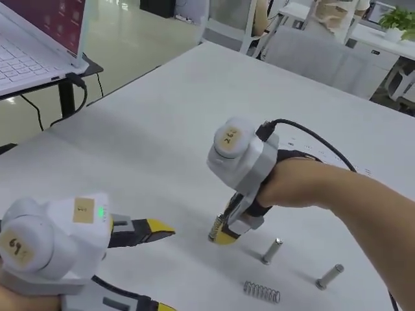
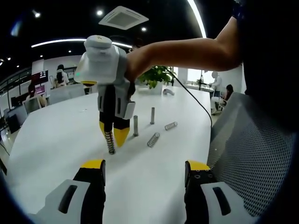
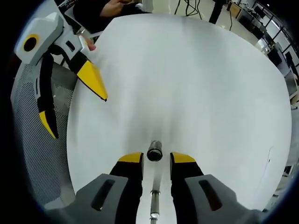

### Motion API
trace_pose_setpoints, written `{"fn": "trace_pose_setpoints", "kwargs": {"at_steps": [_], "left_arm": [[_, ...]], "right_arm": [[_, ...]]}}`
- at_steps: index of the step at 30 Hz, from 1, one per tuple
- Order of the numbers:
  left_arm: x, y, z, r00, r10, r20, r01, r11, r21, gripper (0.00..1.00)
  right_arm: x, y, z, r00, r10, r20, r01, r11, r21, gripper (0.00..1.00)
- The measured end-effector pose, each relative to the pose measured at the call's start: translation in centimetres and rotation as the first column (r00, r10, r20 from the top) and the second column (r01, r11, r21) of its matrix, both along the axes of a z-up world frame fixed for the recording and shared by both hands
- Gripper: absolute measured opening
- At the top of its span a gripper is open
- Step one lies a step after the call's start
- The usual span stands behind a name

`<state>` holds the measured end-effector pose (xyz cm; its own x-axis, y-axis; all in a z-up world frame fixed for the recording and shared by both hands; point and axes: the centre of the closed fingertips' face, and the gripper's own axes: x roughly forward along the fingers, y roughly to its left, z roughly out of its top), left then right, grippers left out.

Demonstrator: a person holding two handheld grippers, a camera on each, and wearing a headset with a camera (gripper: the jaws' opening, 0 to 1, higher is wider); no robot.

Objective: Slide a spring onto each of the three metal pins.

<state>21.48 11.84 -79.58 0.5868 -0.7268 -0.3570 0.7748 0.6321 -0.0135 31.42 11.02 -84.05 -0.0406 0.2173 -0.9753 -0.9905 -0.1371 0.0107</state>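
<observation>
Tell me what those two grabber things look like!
Both have rounded white-and-grey plastic bodies and black jaws with yellow tips. The right gripper has a black cable trailing from it and a round tan sticker with handwritten numbers. The left gripper has a similar sticker and a small green light. The person's forearm is bare below a dark short sleeve.

A plain white bench (image 1: 162,123) carries shiny silver metal pins (image 1: 271,251) and a grey coiled wire spring (image 2: 110,140). White-and-grey left tongs (image 2: 145,164) and right tongs (image 3: 155,157) have yellow tips.
</observation>
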Motion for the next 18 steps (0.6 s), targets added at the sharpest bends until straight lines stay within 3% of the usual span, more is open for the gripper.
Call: {"fn": "trace_pose_setpoints", "kwargs": {"at_steps": [12, 18], "left_arm": [[-0.2, -0.7, 0.1, 1.000, -0.024, -0.002, 0.024, 1.000, 0.017, 0.64], [0.1, -1.2, 0.1, 0.998, -0.056, -0.002, 0.056, 0.998, 0.033, 0.64]], "right_arm": [[0.2, -0.9, 2.2, 0.999, -0.035, 0.022, 0.034, 0.998, 0.054, 0.21], [-0.2, -1.1, 3.9, 0.998, -0.064, 0.018, 0.062, 0.992, 0.108, 0.21]]}}
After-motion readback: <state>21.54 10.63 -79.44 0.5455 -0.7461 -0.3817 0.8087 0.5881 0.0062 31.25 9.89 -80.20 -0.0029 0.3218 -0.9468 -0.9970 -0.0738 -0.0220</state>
